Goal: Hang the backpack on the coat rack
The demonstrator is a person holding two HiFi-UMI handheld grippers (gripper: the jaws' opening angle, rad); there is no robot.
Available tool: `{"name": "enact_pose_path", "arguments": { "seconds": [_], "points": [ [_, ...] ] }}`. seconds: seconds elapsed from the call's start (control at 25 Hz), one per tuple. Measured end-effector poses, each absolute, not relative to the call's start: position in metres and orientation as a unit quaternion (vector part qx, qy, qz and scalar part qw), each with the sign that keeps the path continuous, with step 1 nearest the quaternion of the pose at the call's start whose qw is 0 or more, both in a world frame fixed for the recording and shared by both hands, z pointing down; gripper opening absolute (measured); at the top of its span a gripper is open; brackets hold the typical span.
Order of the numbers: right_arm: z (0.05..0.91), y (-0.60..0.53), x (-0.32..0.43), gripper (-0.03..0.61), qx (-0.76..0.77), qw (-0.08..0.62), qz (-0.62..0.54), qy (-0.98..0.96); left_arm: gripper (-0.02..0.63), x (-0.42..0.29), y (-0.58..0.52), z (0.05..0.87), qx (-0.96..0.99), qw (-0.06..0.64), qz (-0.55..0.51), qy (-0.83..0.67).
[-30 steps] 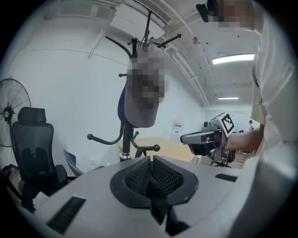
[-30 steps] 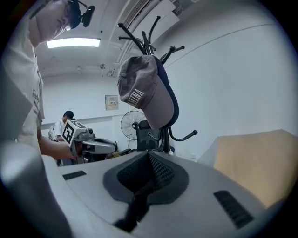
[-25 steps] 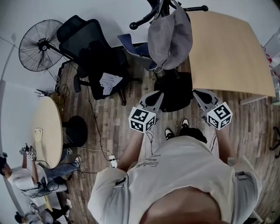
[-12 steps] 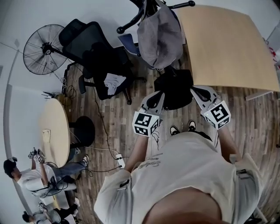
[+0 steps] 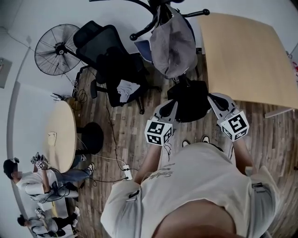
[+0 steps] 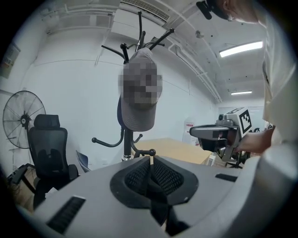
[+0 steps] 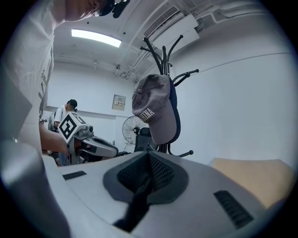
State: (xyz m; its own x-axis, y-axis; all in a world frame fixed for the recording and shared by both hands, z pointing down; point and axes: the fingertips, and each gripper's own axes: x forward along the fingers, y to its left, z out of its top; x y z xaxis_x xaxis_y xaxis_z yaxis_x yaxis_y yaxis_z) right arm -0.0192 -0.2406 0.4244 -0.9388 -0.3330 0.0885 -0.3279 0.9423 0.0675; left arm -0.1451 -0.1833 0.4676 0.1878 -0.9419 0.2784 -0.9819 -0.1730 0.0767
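A black backpack [image 5: 188, 98] hangs between my two grippers, just in front of the coat rack. The left gripper [image 5: 171, 106] is shut on a black backpack strap [image 6: 157, 200] that drops from its pads. The right gripper [image 5: 213, 99] is shut on another black strap [image 7: 136, 197]. The black coat rack [image 5: 156, 11] stands straight ahead with curved hooks at top and mid height. A grey cap [image 5: 173, 44] hangs on it. In the gripper views the rack [image 6: 125, 139] [image 7: 164, 53] and cap [image 6: 139, 100] [image 7: 157, 109] rise above the shut jaws [image 6: 151, 161] [image 7: 149, 158].
A light wooden table [image 5: 247, 56] stands right of the rack. A black office chair [image 5: 111, 62] and a floor fan [image 5: 58, 49] stand to its left. A round table [image 5: 59, 139], floor cables with a power strip [image 5: 126, 173], and seated people [image 5: 35, 183] are at the left.
The right gripper has risen a little with the backpack. The left gripper has hardly moved. Both stay shut on the straps.
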Motion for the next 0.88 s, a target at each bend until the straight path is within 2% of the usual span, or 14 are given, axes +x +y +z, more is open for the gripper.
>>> {"name": "enact_pose_path", "arguments": {
  "seconds": [0.88],
  "points": [
    [0.452,-0.250,-0.025,-0.006,0.153,0.071,0.004,-0.986,0.031,-0.167,-0.180,0.473,0.732,0.130,0.063,-0.666]
  ]
}}
